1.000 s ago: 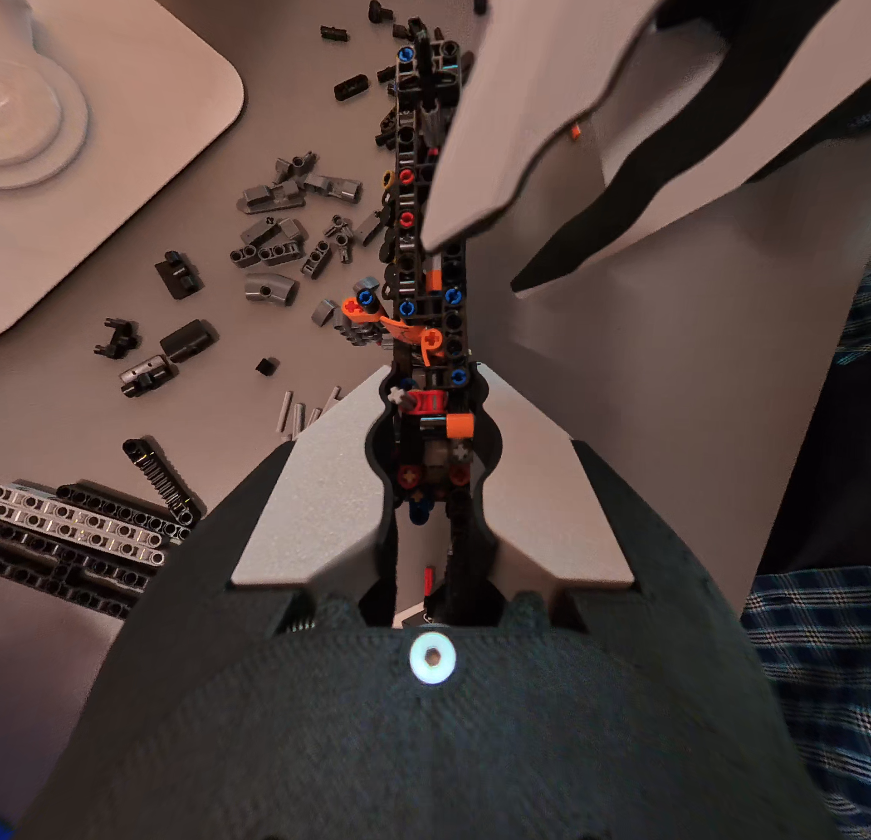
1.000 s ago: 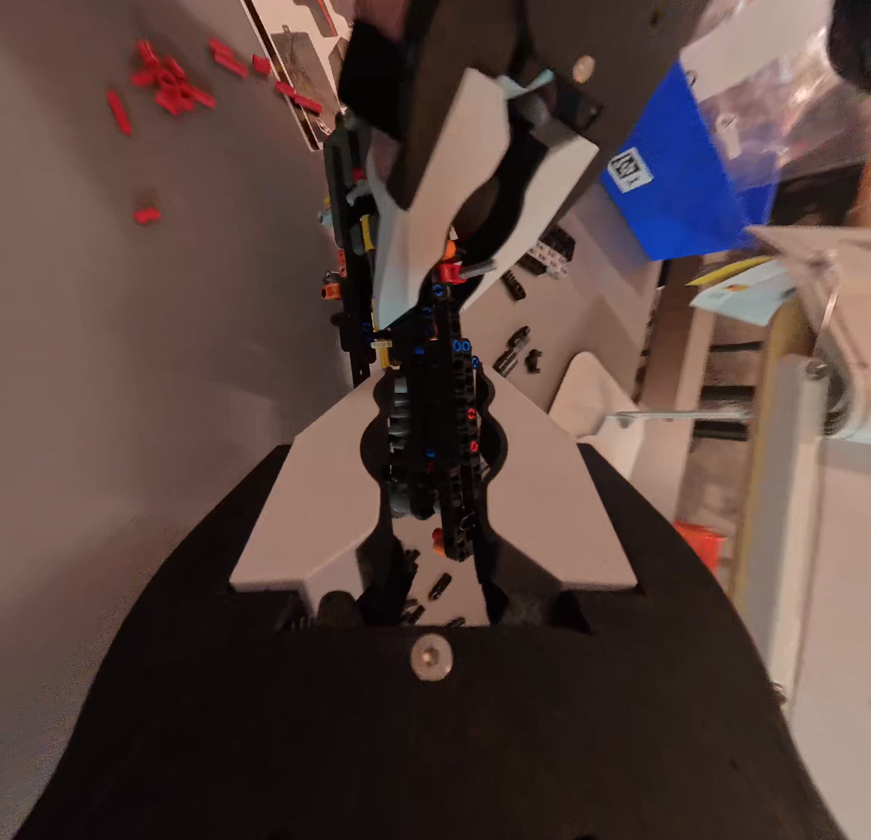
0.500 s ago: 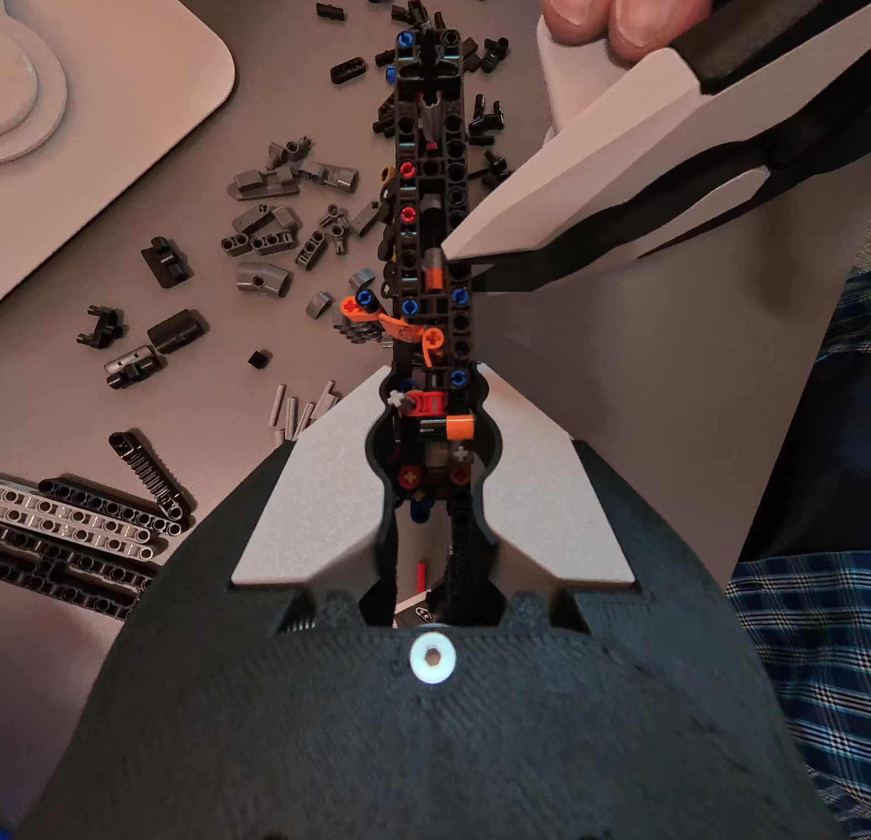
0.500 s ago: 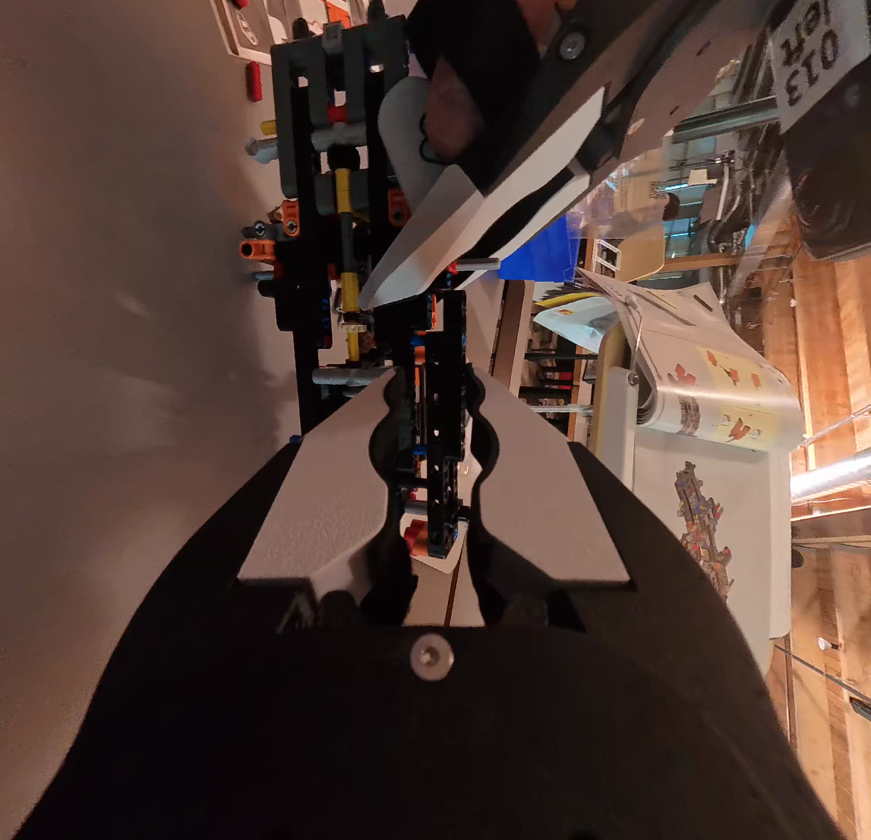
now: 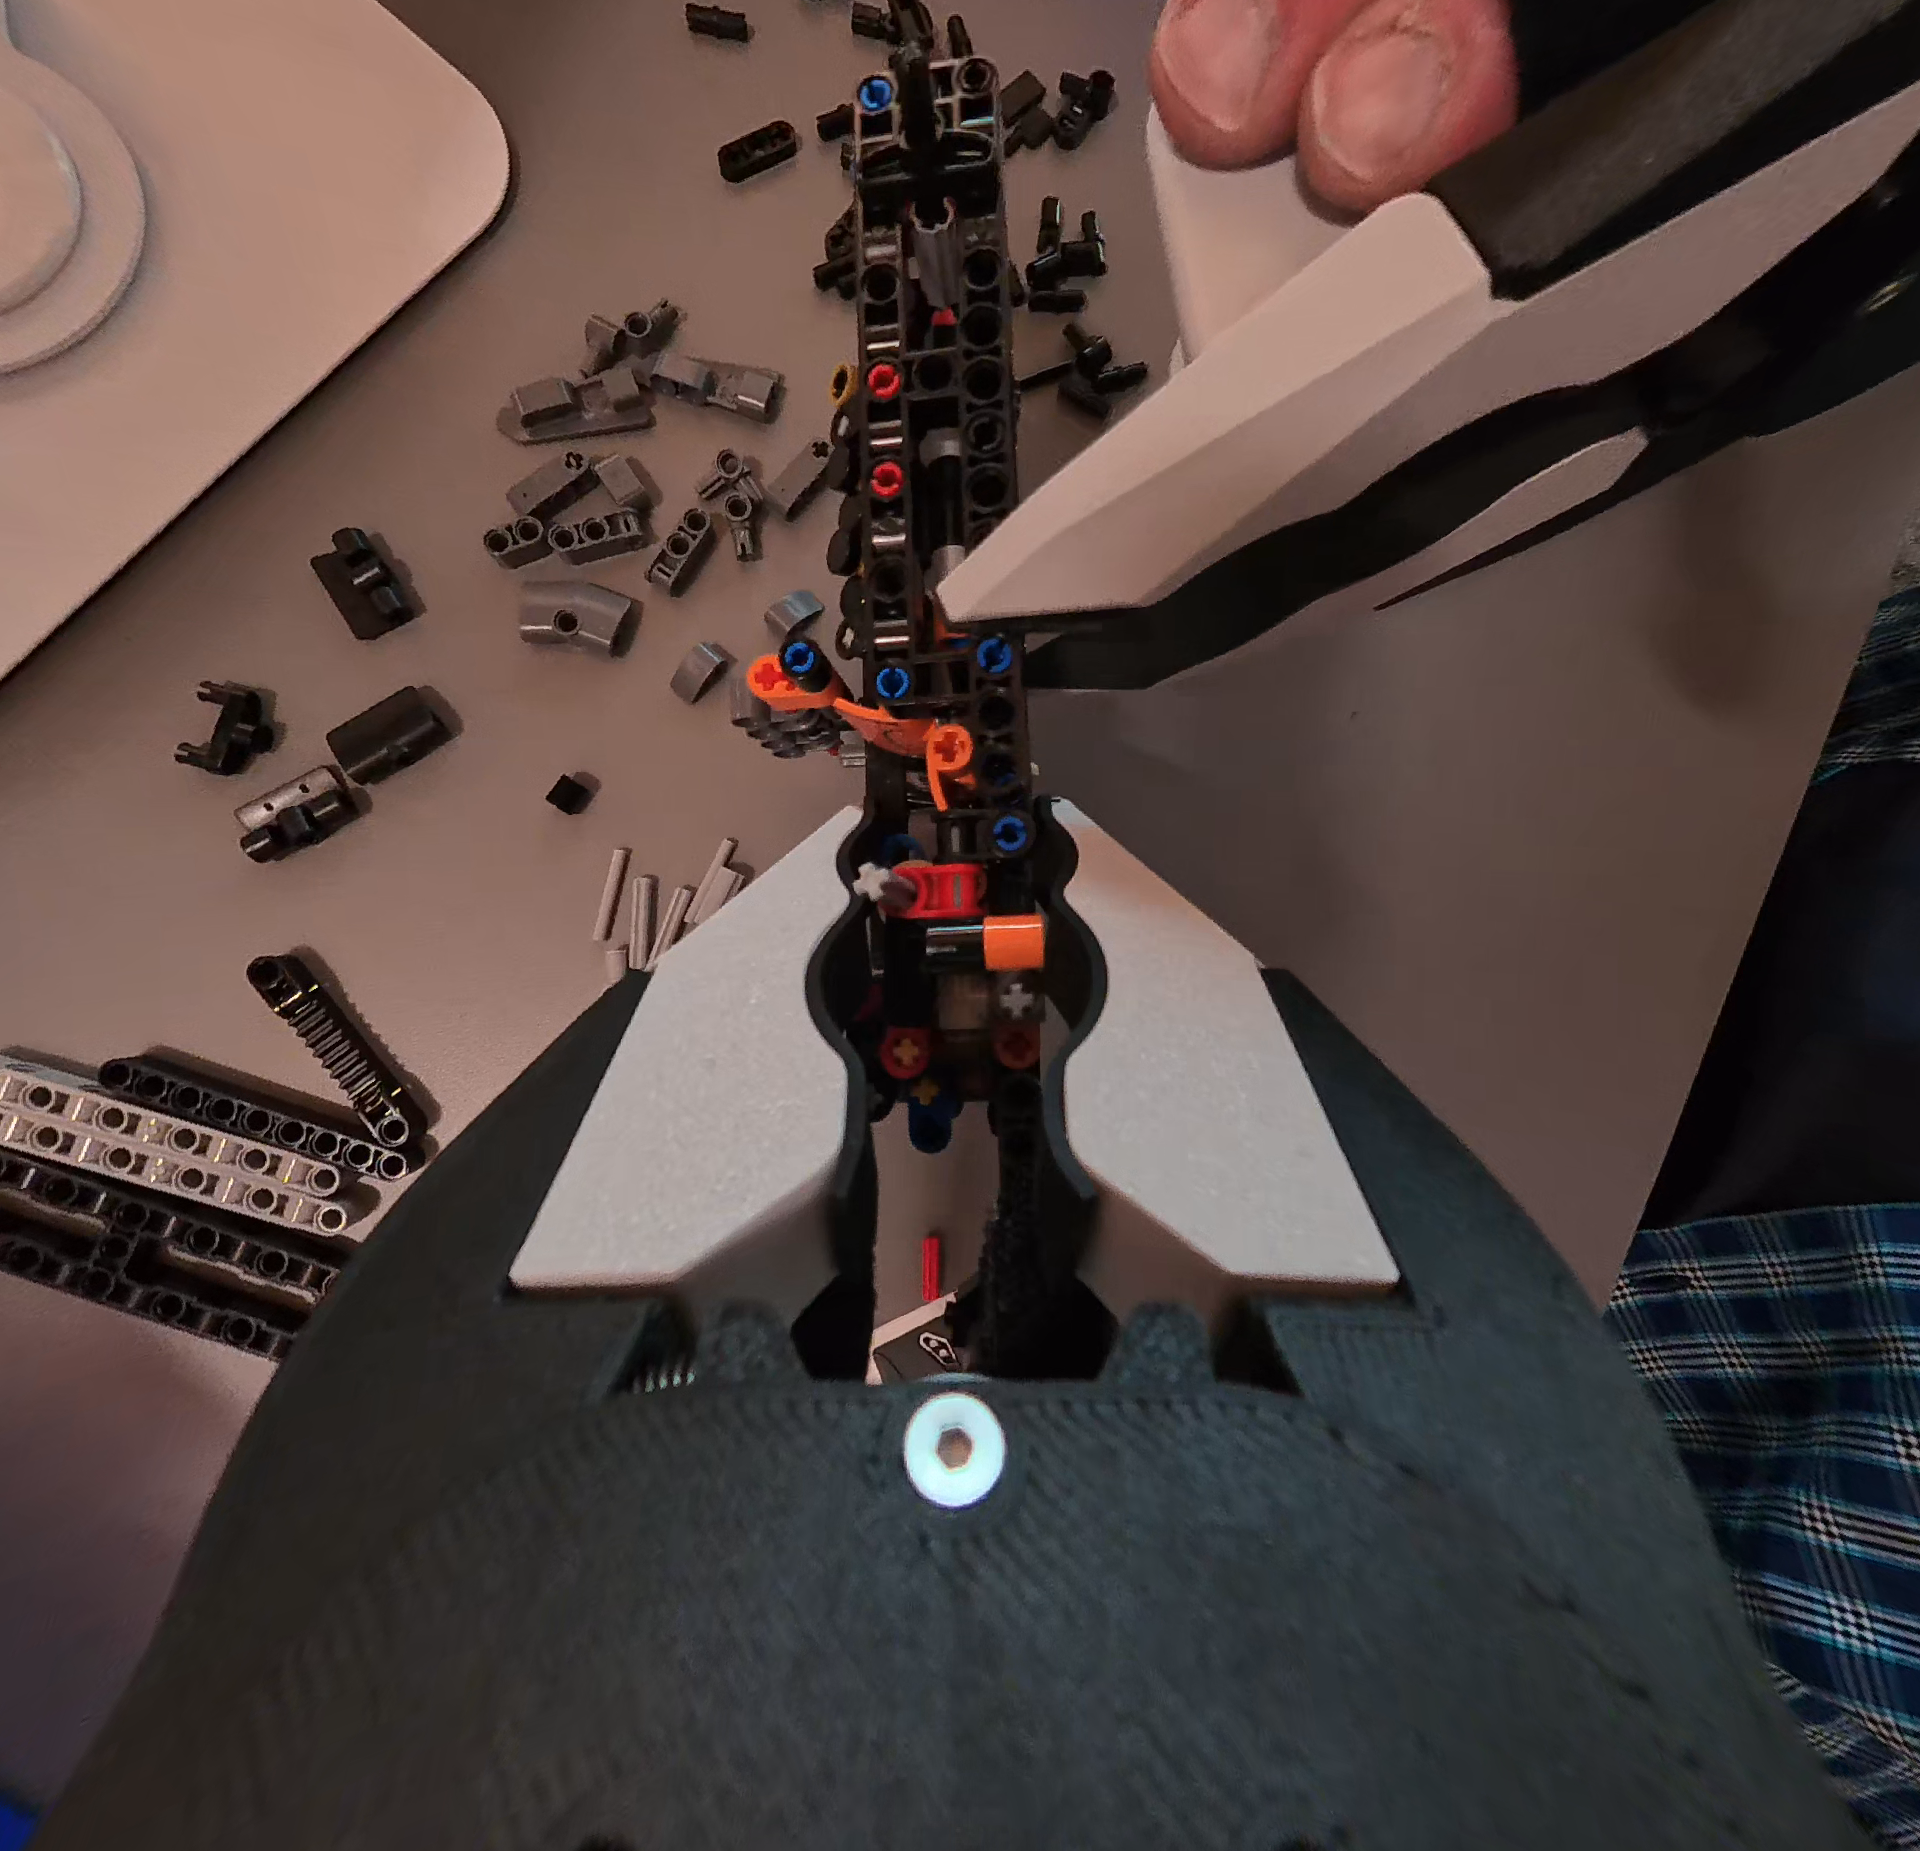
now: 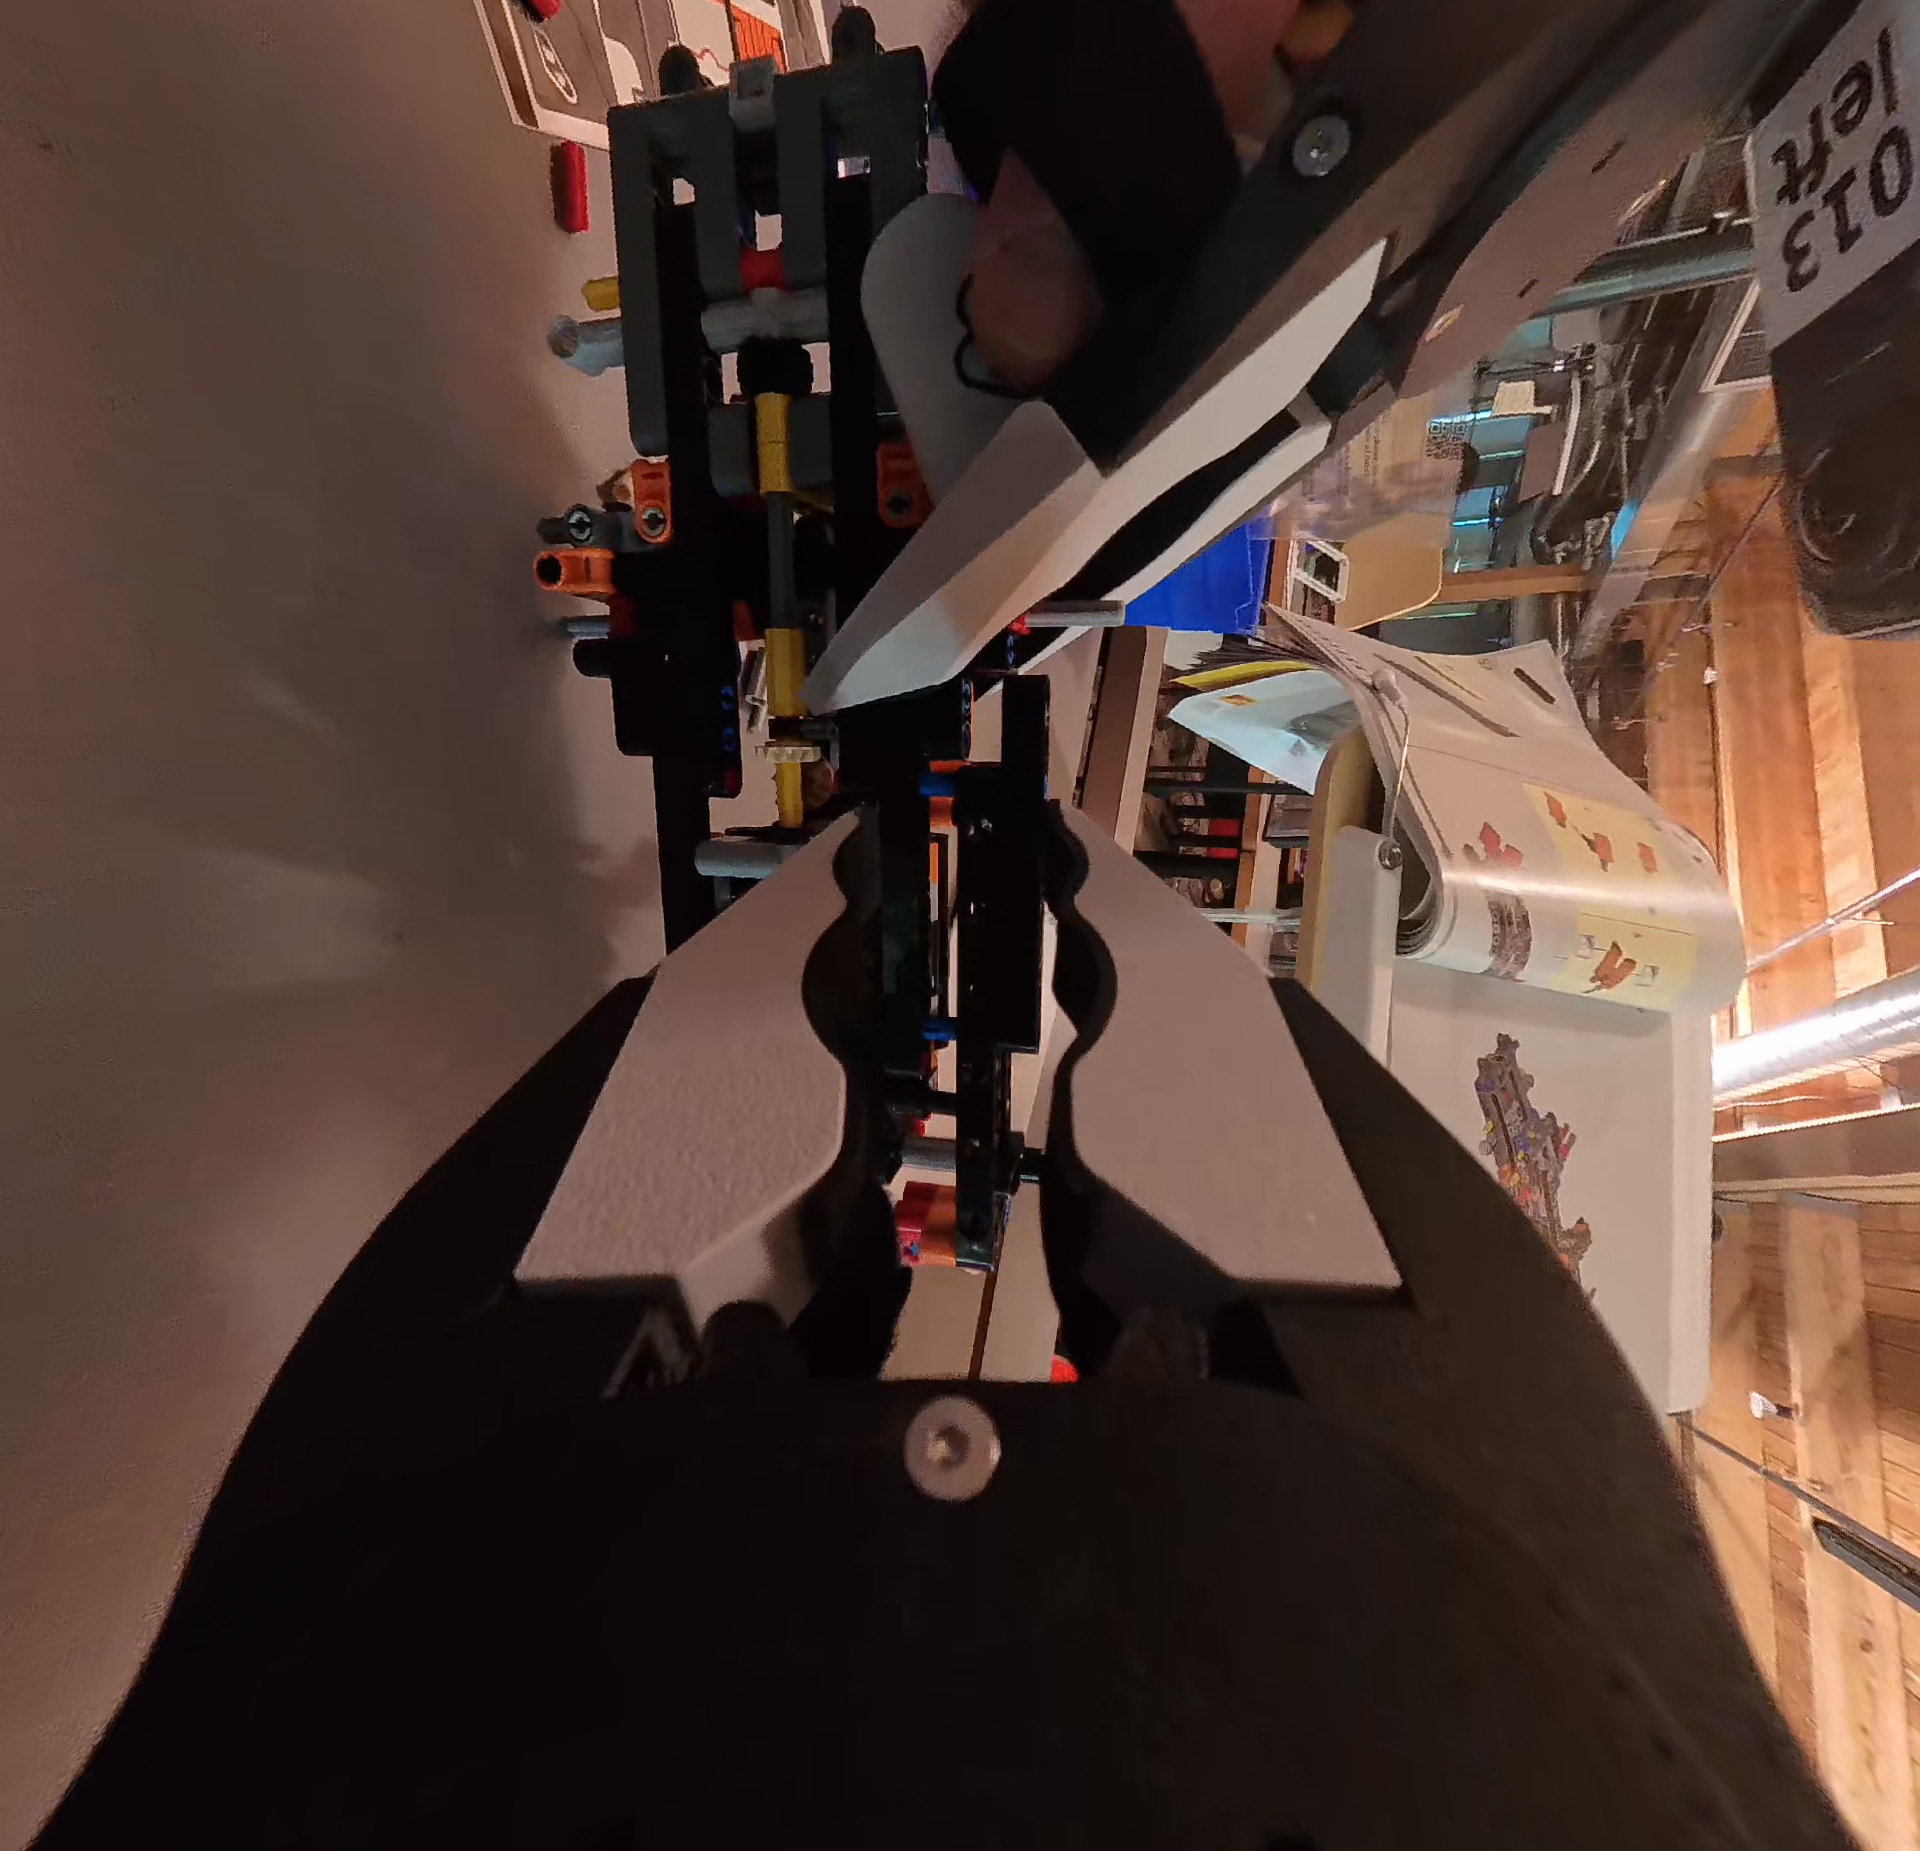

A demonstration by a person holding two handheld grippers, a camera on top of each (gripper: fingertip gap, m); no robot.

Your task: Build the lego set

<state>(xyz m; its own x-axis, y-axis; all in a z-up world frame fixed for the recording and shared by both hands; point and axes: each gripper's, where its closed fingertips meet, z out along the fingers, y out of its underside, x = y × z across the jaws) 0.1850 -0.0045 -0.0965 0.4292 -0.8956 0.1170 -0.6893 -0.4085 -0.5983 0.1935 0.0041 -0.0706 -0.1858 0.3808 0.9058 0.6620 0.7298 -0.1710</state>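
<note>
Gripping: the lego assembly is clamped between the fingers of the left tongs, with most of it projecting beyond their tips. In the right wrist view it is likewise pinched by the right tongs.
Change: a second earlier the right tongs are seen sweeping, blurred, above the frame. They are now seated on its right edge, just beyond the left tongs' tips, and the model is presented side-on to them.
Meaning: the two-point hold is judged to be settled, so the frame can be braced while the next piece is fitted. No new piece is carried yet.
Assembly: a long, narrow lattice of black holed beams is studded with blue and red pins, orange connectors and a yellow axle. Hard glossy plastic is suggested.
Tongs: matt, grainy pale finger faces with scalloped inner edges are set in dark textured bodies.
Loose parts: small grey and black connectors are scattered left of the left tongs. Short grey axles lie just beside its left finger, and long holed beams farther left.
Table: a smooth matt surface is seen right of the left tongs.
Booklet: a ring-bound instruction booklet stands propped to the right of the right tongs.
</note>
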